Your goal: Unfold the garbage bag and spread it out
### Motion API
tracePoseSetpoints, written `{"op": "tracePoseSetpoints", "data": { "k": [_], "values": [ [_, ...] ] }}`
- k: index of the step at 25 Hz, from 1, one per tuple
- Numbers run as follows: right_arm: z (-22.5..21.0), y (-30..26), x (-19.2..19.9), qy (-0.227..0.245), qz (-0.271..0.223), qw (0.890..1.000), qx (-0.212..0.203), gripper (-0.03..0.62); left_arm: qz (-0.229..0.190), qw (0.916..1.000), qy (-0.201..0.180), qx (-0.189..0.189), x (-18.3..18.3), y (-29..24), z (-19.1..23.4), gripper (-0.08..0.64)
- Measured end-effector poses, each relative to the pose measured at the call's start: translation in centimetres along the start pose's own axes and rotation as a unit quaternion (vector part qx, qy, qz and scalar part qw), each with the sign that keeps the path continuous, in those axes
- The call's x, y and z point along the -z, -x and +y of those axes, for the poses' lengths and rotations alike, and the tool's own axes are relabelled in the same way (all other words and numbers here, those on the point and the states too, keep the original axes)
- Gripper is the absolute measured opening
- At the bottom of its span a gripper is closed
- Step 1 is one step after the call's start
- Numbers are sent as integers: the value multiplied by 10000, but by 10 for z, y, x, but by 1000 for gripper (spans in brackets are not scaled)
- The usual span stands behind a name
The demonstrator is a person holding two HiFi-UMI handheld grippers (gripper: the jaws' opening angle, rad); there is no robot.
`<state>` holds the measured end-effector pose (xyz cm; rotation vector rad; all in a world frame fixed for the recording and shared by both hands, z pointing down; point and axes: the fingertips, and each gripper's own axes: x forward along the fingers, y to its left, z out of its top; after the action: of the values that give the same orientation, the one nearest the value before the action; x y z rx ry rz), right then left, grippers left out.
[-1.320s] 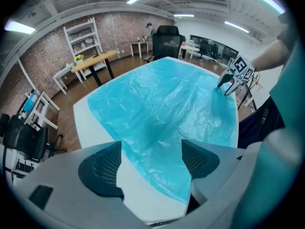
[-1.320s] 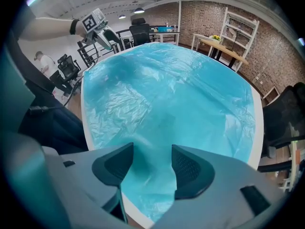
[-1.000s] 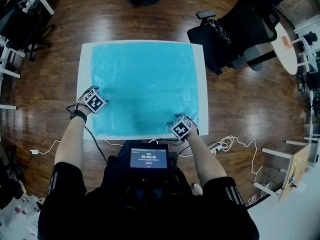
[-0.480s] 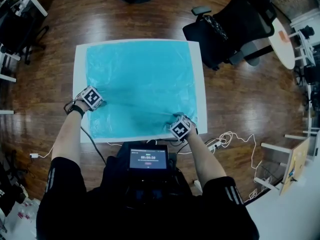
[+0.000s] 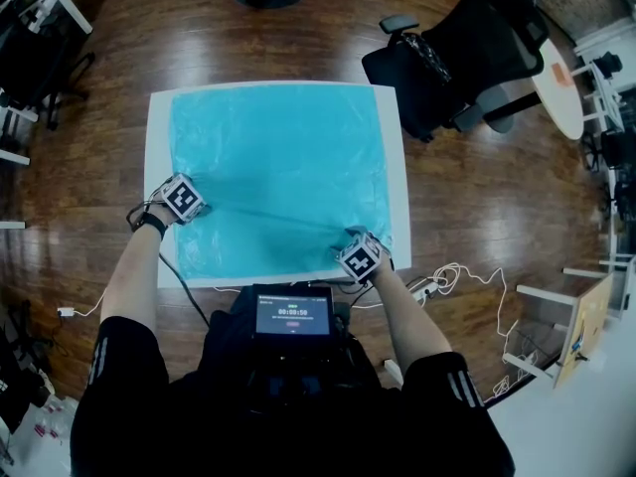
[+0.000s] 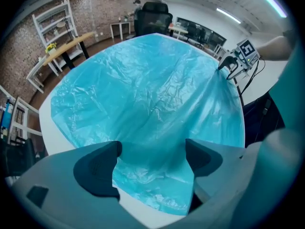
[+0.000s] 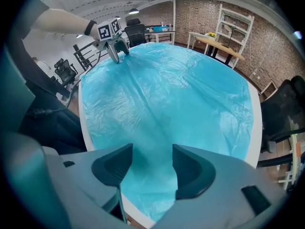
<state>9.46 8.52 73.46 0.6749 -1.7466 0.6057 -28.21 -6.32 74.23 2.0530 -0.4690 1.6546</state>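
A turquoise garbage bag (image 5: 278, 157) lies unfolded and nearly flat over a white table (image 5: 159, 127). A thin straight crease runs across it between the two grippers. My left gripper (image 5: 199, 207) sits at the bag's near left edge. In the left gripper view its jaws (image 6: 152, 156) are wide and still opening, with the bag's corner (image 6: 152, 185) lying loose between the pads. My right gripper (image 5: 350, 237) is at the near right corner. Its jaws (image 7: 152, 163) stand apart over the film (image 7: 176, 89) and do not press on it.
A black office chair (image 5: 467, 58) stands off the table's far right corner. A round white table (image 5: 566, 97) is further right. Cables (image 5: 452, 281) trail on the wooden floor by my right arm. A small screen (image 5: 294, 314) sits at my chest.
The left gripper has shifted a little to the left along the near edge. The dark wrinkle in the bag's near middle has flattened into a thin crease. The right gripper has stayed put.
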Motion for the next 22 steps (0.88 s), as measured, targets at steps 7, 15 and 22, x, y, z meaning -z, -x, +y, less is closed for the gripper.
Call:
{"op": "tracePoseSetpoints", "data": {
  "k": [7,15,22],
  "values": [
    [-35,34,-31,-378,-747,9961,261,296,-257,9979,-258,-534,-4,30,16,456],
    [-96,41,-44,-377,-729,9949,593,296,-454,9974,-403,-394,14,35,-27,456],
    [-120,35,-52,-429,-721,9941,687,296,-428,9979,-360,-337,45,24,-77,456]
  ]
}}
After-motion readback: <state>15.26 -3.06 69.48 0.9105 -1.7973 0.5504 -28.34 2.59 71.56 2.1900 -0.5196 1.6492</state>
